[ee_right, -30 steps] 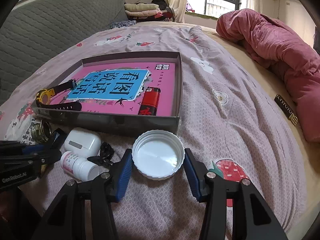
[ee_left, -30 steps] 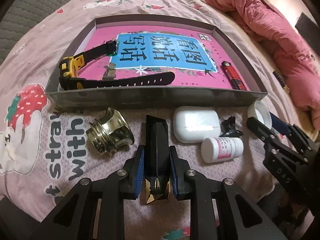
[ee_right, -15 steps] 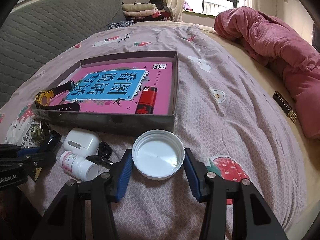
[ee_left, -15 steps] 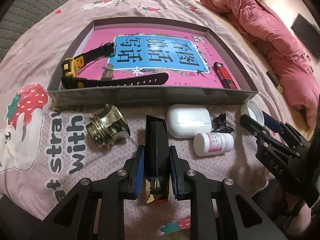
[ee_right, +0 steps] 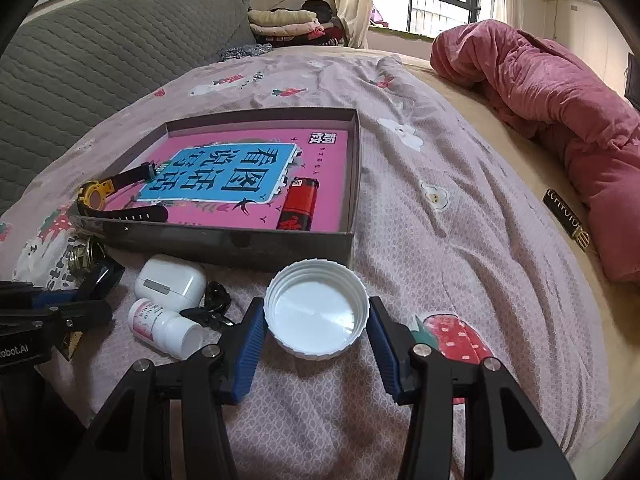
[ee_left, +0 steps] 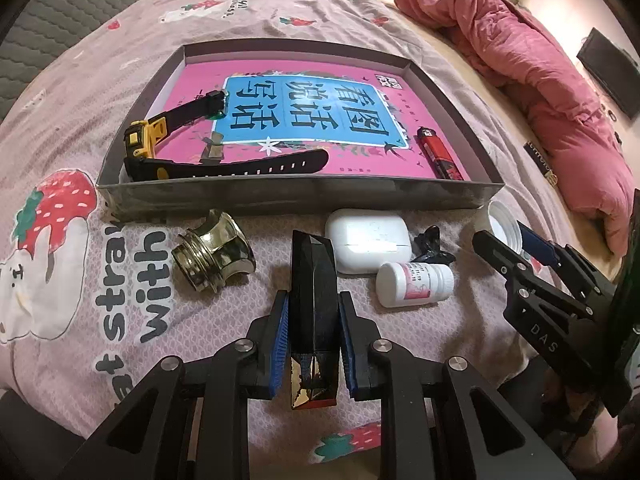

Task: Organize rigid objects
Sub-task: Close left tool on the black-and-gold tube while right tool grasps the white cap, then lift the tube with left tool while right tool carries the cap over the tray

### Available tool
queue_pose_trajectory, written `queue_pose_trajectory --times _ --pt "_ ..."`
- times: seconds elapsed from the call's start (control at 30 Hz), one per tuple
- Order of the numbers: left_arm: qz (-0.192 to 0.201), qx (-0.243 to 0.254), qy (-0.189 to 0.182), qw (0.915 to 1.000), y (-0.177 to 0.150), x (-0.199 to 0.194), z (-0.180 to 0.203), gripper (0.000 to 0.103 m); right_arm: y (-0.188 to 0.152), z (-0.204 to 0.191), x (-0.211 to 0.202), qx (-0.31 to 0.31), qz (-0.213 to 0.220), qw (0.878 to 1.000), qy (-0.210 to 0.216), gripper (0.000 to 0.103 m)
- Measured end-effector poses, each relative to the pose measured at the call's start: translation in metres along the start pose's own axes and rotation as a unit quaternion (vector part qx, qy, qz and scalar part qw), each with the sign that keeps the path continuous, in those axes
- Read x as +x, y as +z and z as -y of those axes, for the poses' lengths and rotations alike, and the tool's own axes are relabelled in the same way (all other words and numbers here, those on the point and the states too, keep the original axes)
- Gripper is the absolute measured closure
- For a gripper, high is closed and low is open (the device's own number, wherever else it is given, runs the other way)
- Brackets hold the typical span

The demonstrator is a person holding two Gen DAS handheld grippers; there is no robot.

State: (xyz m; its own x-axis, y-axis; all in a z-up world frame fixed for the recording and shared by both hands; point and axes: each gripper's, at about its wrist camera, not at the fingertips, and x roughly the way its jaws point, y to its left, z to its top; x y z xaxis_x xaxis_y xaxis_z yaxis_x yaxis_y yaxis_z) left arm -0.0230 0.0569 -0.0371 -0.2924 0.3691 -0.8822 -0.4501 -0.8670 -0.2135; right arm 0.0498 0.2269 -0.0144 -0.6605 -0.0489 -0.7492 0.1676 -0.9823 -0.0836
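left wrist | jaws clamp black bar (earbud case beside) | right jaws grip white lid

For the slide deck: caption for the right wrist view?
Right claw grips white lid on bedspread, near the tray.

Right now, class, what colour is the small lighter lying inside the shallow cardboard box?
Red with black ends; clearest in the right wrist view.

1. Tray: grey walls; inside it, pink book with blue panel, black characters.
2. Inside tray: yellow-black watch, red lighter.
3. In front of tray: white case, white cap, glossy black bar.
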Motion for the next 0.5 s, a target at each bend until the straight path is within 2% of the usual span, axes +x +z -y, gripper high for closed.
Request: queue_pose_trajectory --times 0.5 --pt "0.01 0.001 -0.02 0.9998 0.001 -0.014 0.005 0.08 0.005 -0.014 -0.02 -0.005 0.02 0.999 0.025 0.053"
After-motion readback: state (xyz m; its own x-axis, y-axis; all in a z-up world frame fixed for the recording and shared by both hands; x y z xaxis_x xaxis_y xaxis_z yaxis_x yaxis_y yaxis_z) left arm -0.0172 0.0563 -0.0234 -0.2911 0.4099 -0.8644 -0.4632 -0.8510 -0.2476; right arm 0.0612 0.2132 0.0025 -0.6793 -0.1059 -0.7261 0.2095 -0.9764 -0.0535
